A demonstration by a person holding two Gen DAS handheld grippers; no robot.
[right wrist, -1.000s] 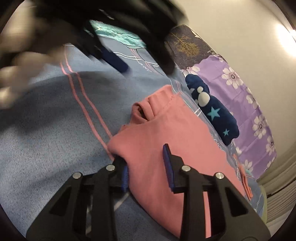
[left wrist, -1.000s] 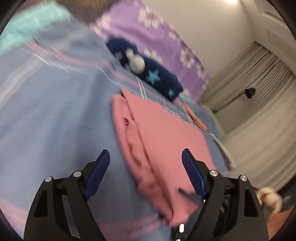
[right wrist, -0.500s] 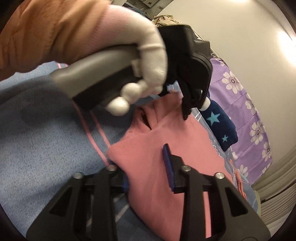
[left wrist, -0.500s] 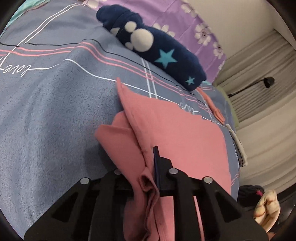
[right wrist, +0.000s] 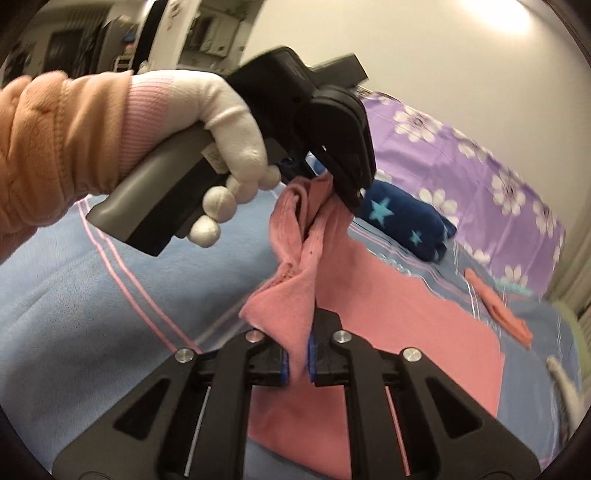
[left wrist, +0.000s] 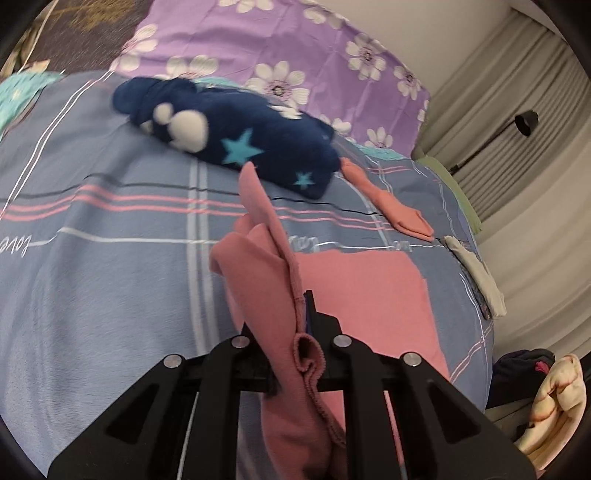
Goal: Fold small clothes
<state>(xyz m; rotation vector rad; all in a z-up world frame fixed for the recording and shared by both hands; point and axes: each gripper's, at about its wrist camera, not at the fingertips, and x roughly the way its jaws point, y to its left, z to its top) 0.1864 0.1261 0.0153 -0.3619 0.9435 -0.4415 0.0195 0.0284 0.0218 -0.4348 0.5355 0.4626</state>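
left gripper clamped on bunched fleecy edge of pink garment | right gripper pinching another soft fold | garment lifted at one end, rest flat on striped blue bedspread | rolled navy star blanket behind

— Behind the bed?
— Plain pale wall, glare from a light high on it.
— Bedding?
— Blue-grey cover with pink and white stripes; purple flowered sheet along the far edge.
— To the side?
— Pleated beige curtains, with a black lamp on a thin arm before them.
— Further off?
— Dim cluttered shelves, blurred.
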